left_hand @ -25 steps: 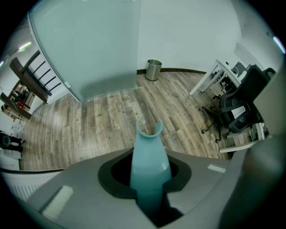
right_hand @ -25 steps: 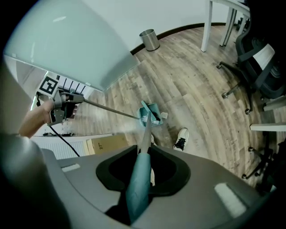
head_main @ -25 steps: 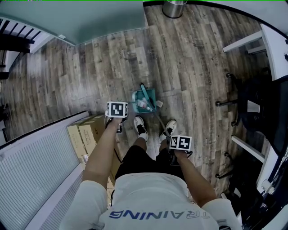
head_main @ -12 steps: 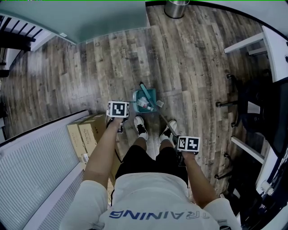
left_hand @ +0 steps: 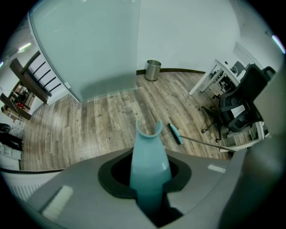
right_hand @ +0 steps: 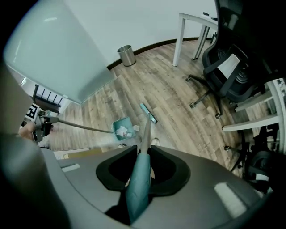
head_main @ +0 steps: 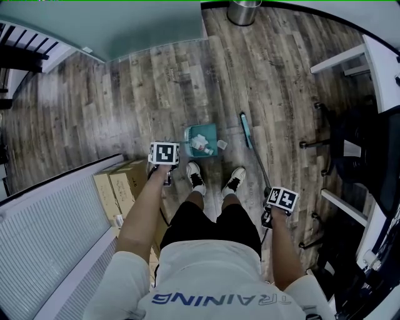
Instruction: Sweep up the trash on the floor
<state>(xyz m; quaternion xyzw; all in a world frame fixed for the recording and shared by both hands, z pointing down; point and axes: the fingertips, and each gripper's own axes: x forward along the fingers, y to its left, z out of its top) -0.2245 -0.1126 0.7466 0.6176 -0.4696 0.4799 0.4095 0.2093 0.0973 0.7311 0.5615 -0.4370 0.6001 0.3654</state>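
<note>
A teal dustpan (head_main: 201, 133) stands on the wood floor ahead of the person's shoes, with white crumpled trash (head_main: 199, 144) inside. One white scrap (head_main: 221, 144) lies just off its right edge. My left gripper (head_main: 165, 177) is shut on the dustpan's teal handle (left_hand: 149, 161), left of the pan. My right gripper (head_main: 267, 219) is shut on the broom's handle (right_hand: 139, 181). The broom head (head_main: 246, 130) rests on the floor to the right of the dustpan, apart from it. It also shows in the left gripper view as the broom head (left_hand: 175, 133) and in the right gripper view as the broom head (right_hand: 148, 112), beyond the dustpan (right_hand: 123, 128).
Cardboard boxes (head_main: 122, 184) and a white ribbed panel (head_main: 50, 237) sit close on the left. A metal bin (head_main: 242, 11) stands far ahead. A black office chair (head_main: 350, 144) and white desk legs (head_main: 340, 57) crowd the right. A glass partition (head_main: 125, 28) stands at the back left.
My right gripper moved right and nearer with the broom. The broom head swung out of the dustpan to the floor on its right. The left gripper and dustpan stayed put.
</note>
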